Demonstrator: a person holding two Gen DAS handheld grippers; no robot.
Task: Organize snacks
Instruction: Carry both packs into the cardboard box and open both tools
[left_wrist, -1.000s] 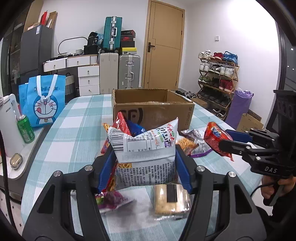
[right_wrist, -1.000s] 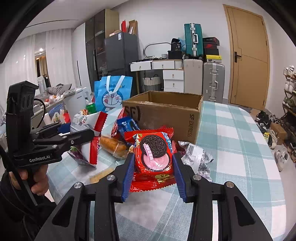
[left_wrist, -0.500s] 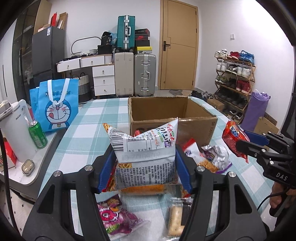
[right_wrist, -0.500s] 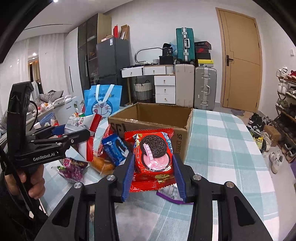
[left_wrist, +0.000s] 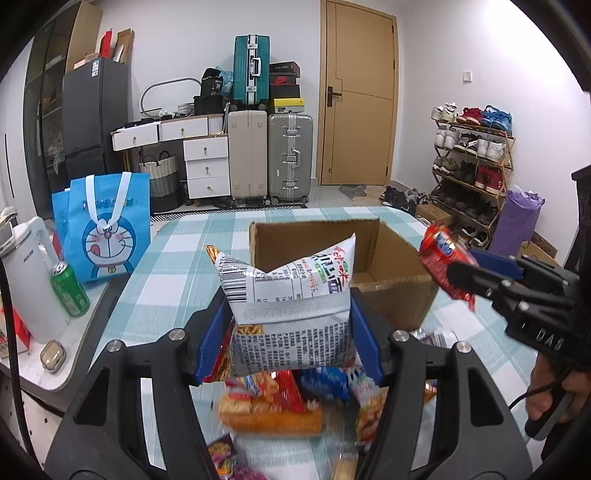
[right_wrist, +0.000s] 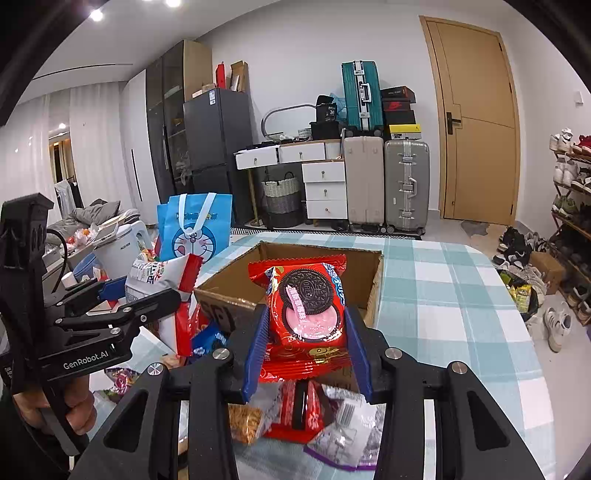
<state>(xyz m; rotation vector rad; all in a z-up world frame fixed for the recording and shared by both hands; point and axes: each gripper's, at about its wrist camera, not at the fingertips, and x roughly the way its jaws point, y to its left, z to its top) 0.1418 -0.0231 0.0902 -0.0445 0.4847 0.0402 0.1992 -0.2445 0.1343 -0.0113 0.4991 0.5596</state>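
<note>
My left gripper (left_wrist: 290, 332) is shut on a white and silver noodle snack bag (left_wrist: 291, 306), held up just before the near wall of the open cardboard box (left_wrist: 391, 291). In the right wrist view my right gripper (right_wrist: 304, 343) is shut on a red Oreo cookie pack (right_wrist: 306, 314), raised at the box's near rim (right_wrist: 236, 291). Each gripper shows in the other's view: the right one (left_wrist: 465, 273) with its red pack at the box's right side, the left one (right_wrist: 144, 291) with the white bag at the box's left. A pile of loose snack packs (left_wrist: 280, 402) lies on the checked tablecloth below.
A blue cartoon tote bag (left_wrist: 103, 229), a green can (left_wrist: 70, 290) and a white kettle (left_wrist: 26, 280) stand at the left on a side counter. Suitcases, drawers and a shoe rack (left_wrist: 472, 173) line the room behind. The tablecloth (right_wrist: 450, 295) right of the box is bare.
Both grippers have risen and moved forward toward the box with their packs held. The snack pile has slid lower in both views, and more of the box's inside shows.
</note>
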